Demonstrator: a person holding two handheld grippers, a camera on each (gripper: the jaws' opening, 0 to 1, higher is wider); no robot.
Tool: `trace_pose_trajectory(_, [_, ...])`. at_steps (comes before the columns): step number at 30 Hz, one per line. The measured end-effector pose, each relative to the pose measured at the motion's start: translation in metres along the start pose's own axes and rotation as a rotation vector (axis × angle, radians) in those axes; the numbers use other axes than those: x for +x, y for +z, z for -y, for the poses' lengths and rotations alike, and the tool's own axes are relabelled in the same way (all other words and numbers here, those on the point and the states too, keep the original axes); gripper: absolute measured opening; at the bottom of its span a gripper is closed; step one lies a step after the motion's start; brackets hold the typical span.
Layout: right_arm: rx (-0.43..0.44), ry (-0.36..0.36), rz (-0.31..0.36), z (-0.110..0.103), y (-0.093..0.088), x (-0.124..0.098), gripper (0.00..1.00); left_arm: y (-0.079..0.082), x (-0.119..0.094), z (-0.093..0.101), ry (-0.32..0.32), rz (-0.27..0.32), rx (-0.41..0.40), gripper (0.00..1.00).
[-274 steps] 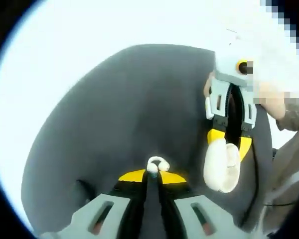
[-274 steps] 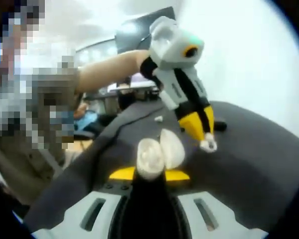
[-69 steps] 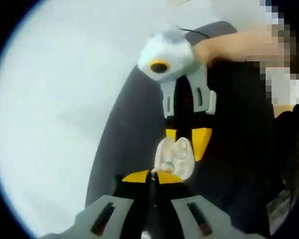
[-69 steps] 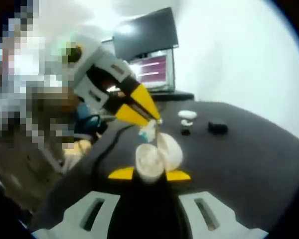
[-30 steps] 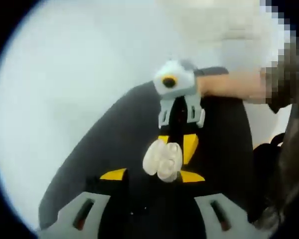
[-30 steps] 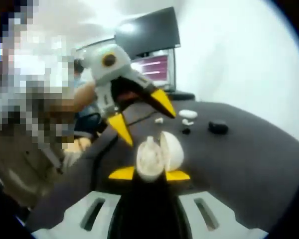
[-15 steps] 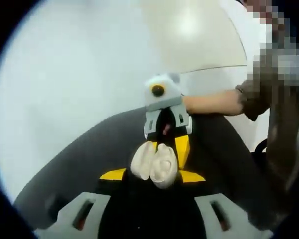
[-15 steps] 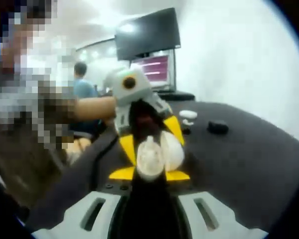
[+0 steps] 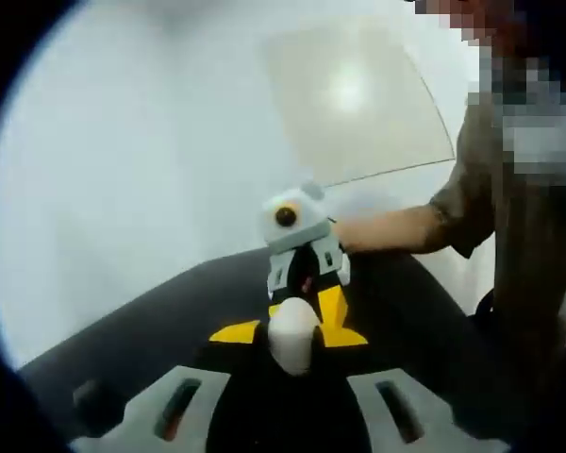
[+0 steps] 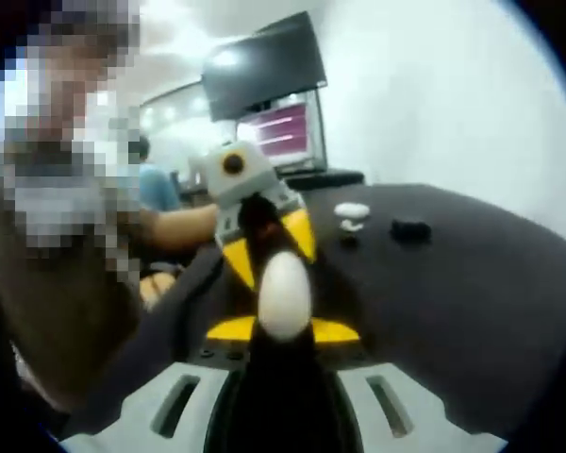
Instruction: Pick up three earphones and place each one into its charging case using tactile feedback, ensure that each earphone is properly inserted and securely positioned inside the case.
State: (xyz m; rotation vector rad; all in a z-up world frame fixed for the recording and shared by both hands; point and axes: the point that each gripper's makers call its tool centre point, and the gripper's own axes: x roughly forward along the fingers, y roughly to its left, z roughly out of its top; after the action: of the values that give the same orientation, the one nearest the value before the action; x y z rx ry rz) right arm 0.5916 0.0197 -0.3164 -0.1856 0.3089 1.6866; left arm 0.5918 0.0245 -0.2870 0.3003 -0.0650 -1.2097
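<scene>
My right gripper [image 10: 281, 332] is clamped on the white charging case [image 10: 284, 294], lid looks shut now, case standing up between my yellow tips. My left gripper [image 10: 264, 247] sits just behind it, jaws straddling the case top; clamped or only touching, can't tell. Risk I see: squeezing off-centre could twist the case loose or leave an earbud half-seated. Farther out on the dark table [image 10: 453, 283], another white case [image 10: 351, 214] and a black object [image 10: 410, 228].

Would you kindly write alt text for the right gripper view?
The right gripper holds a closed white charging case, with the left gripper's yellow tips against it. Behind, a dark table holds another white case and a black object.
</scene>
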Motion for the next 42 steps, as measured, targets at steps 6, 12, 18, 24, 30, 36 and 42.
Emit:
trace_pose_trajectory(6, [0.001,0.002,0.004,-0.002,-0.001,-0.003,0.21,0.027,-0.013,-0.018,0.063,0.163,-0.106,0.24])
trace_pose_trajectory(12, [0.004,-0.001,0.005,0.000,-0.002,-0.007,0.22,0.055,-0.048,-0.058,0.257,0.362,-0.189,0.23])
trace_pose_trajectory(18, [-0.030,-0.049,0.013,0.010,0.000,-0.008,0.35,0.054,-0.067,-0.077,0.370,0.398,-0.207,0.20])
trace_pose_trajectory(24, [-0.055,-0.132,0.038,0.025,0.005,-0.009,0.47,0.052,-0.072,-0.085,0.413,0.410,-0.210,0.18])
trace_pose_trajectory(30, [-0.051,-0.199,0.049,0.033,0.012,-0.005,0.61,0.051,-0.070,-0.083,0.428,0.391,-0.160,0.17])
trace_pose_trajectory(36, [-0.179,-0.173,0.005,0.012,0.019,0.017,0.56,0.041,-0.054,-0.076,0.401,0.303,-0.094,0.17])
trace_pose_trajectory(42, [-0.145,-0.220,0.025,0.027,0.024,0.010,0.45,0.043,-0.055,-0.072,0.397,0.305,-0.061,0.17])
